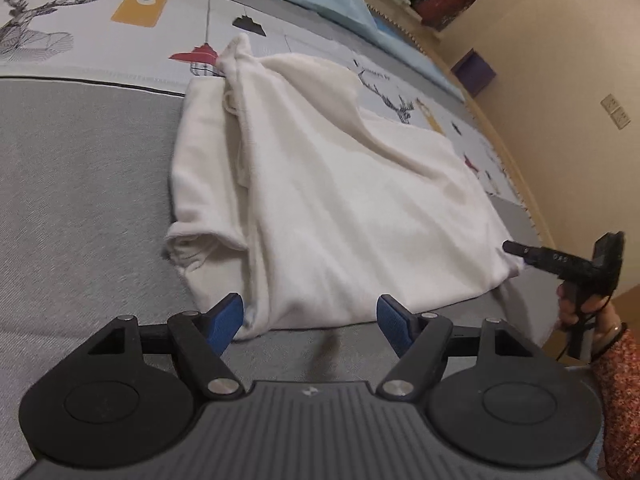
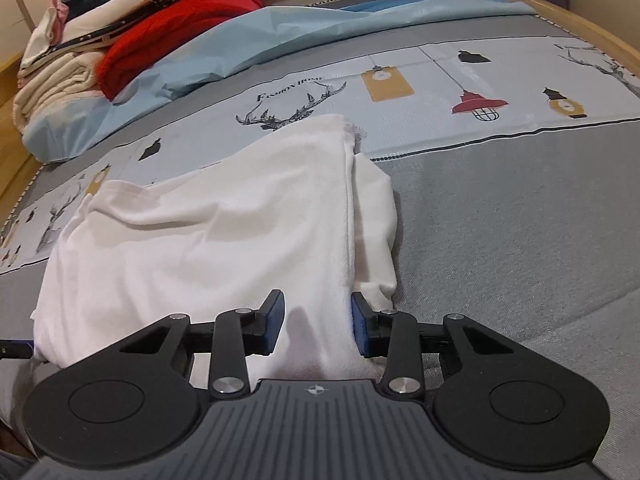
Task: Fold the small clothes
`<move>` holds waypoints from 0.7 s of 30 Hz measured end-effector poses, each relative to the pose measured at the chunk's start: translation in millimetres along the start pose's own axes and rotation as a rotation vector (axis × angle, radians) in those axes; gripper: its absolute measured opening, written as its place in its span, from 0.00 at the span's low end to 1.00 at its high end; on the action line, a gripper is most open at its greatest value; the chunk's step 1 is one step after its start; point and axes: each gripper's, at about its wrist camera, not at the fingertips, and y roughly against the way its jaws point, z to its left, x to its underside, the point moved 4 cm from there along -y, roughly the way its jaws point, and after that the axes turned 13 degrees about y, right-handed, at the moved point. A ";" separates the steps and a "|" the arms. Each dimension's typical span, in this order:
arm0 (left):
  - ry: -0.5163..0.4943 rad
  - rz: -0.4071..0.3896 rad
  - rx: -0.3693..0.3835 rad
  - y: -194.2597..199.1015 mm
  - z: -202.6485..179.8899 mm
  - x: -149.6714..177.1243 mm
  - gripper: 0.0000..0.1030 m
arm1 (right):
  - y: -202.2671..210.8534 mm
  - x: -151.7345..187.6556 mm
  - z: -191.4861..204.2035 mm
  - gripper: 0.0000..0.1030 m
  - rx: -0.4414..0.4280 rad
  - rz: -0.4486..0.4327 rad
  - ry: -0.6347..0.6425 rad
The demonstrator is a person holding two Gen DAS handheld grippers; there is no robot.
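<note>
Looking through the left wrist view, the left gripper (image 1: 310, 316) is wide open and holds nothing, just short of the white shirt (image 1: 320, 184) on the bed (image 1: 80, 200). The shirt's long side runs from the bed's near edge up toward the patterned strip (image 1: 100, 20). Closing now could grab only the hem, so the fold goes crooked.

Through the right wrist view, the right gripper (image 2: 318, 322) is half open over the shirt's near edge (image 2: 316, 344), not pinching. It could catch one layer only.

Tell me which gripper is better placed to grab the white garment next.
Right, probably. The white garment fills the gap of the open right gripper; the open left gripper has only the hem at its tips, mostly grey bedcover between.
</note>
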 end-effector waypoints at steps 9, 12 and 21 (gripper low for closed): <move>-0.029 -0.027 -0.087 4.4 10.1 2.5 0.07 | -2.4 5.8 -3.9 0.06 0.049 0.008 0.028; -0.062 -0.071 -0.076 18.0 2.4 2.8 0.06 | -4.5 7.6 -4.0 0.06 0.069 0.015 0.030; -0.011 -0.115 -0.086 56.9 27.3 6.2 0.00 | 15.3 10.1 -5.6 0.06 0.058 -0.014 0.011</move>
